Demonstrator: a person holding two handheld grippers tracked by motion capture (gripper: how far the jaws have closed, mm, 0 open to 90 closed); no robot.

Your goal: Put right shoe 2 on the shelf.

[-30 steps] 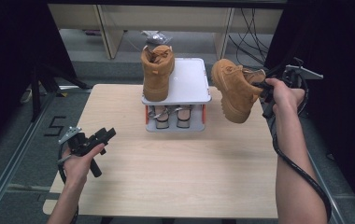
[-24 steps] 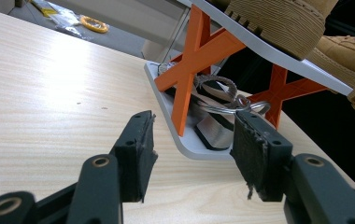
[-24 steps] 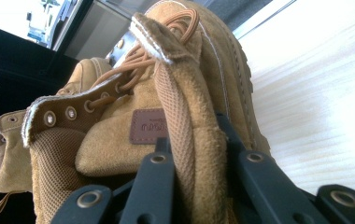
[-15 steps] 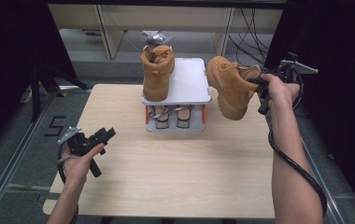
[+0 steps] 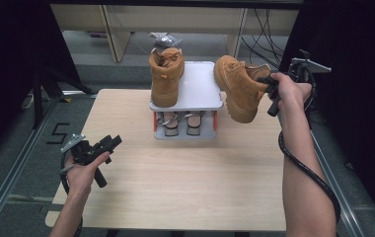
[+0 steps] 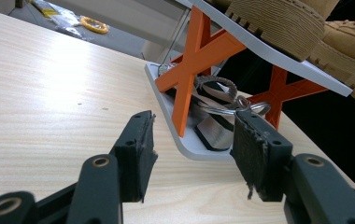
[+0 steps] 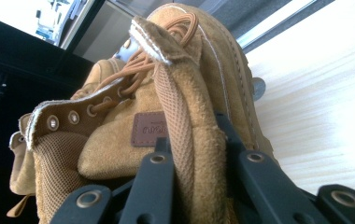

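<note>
Step in hand: a tan boot (image 5: pixel 238 88) is being carried in the air towards the free right half of the rack's top shelf (image 5: pixel 201 84); judged as the placing stage of setting a pair on the rack.
Right gripper (image 5: pixel 270 85): its jaws are closed on the boot's collar, as seen in the right gripper view, with the suede and mesh edge (image 7: pixel 185 135) pinched between them.
Carried boot: it is held tilted, sole turned down and outward, just off the shelf's right edge and above the table's far right part, touching neither.
Second boot (image 5: pixel 165 76): it stands upright on the left half of the top shelf.
Lower shelf: sandals (image 5: pixel 184 123) are stored under the top shelf.
Left gripper (image 5: pixel 107 146): it is held over the table (image 5: pixel 190 187) near the front left corner, jaws parted wide with nothing between them.
Next move: the boot would need to be levelled, brought over the bare right half of the shelf, lowered sole-first beside the other boot, then released.
Risk: a heel left over the shelf's edge could tip the boot off.
</note>
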